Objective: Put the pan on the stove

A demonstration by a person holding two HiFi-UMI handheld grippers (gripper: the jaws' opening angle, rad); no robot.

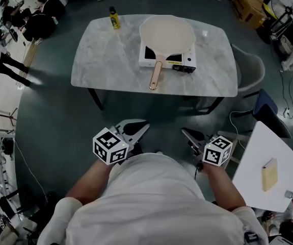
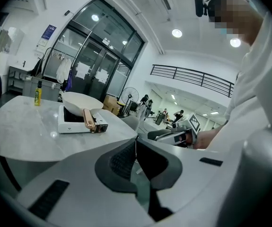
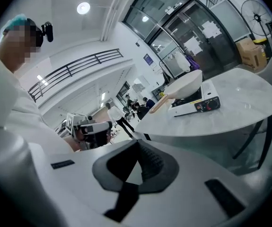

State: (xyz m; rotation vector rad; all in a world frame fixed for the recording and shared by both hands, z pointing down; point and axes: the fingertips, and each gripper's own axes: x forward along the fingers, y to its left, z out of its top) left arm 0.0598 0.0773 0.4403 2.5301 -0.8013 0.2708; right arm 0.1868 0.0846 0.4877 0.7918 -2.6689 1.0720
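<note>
Since the pan (image 1: 166,33) already sits on the stove (image 1: 183,61) at the upper centre of the head view, the task reads as complete. The stove stands on the marbled tabletop (image 1: 105,60). 1 yellow bottle (image 1: 114,18) stands well apart from it, toward the upper left of the tabletop.

The 2 grippers are low in the frame, close to the person's body and well apart from the tabletop. The left gripper (image 1: 142,127) has its jaws pressed together with nothing between them. The right gripper (image 1: 185,132) is likewise closed and empty.

Handling, as a judgement: the pan looks rigid, wide and shallow, with a smooth pale bowl that would slip under a pinch at the rim. The long handle (image 1: 156,75), which projects past the stove toward the lower edge of the tabletop, is the proper grasp point. A hold close to the bowl would limit sag, since the weight lies well off the handle's end.
</note>
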